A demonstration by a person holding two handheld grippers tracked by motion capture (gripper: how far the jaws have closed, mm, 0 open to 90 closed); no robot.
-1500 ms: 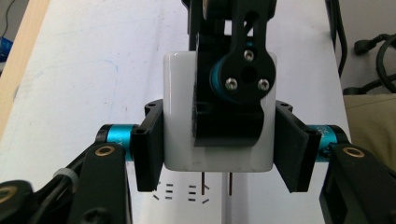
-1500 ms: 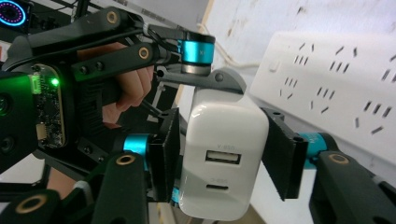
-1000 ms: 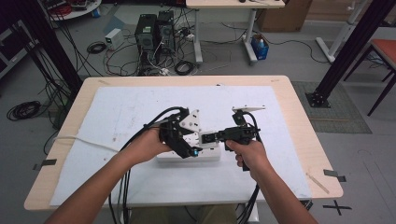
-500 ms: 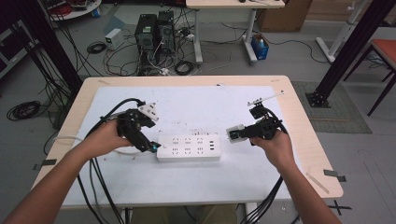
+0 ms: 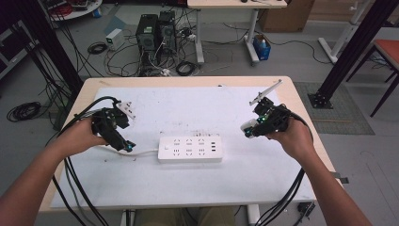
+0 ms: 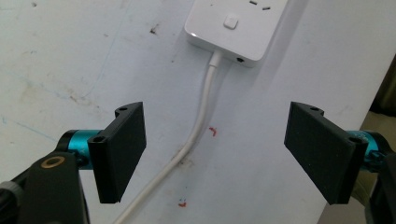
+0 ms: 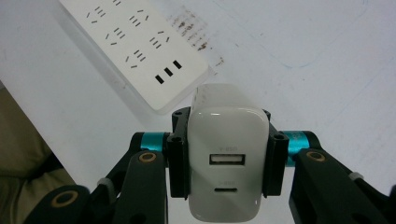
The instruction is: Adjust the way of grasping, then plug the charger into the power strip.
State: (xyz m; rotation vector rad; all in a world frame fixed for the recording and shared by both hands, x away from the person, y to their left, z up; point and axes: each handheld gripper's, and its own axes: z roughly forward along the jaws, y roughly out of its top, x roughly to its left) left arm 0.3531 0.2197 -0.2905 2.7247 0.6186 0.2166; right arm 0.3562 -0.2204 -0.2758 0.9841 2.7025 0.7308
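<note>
A white power strip (image 5: 189,149) lies flat on the white mat, mid-table; its end with a push button (image 6: 231,21) and its white cord (image 6: 196,133) show in the left gripper view. My left gripper (image 5: 121,142) hangs open to the strip's left, its black jaws wide apart above the cord (image 5: 141,152), holding nothing. My right gripper (image 5: 249,129) is lifted to the right of the strip, shut on a white USB charger (image 7: 225,168) whose two ports face the camera. The strip's socket end (image 7: 135,51) lies beyond the charger.
The white mat (image 5: 188,188) covers most of the wooden table (image 5: 301,99). Black cables trail from both grippers over the table's near edge. Computer towers (image 5: 153,30), cable tangles and black frame posts stand on the floor behind.
Both grippers have moved apart from over the power strip: the left one out to the left, the right one out to the right with the charger in it.
</note>
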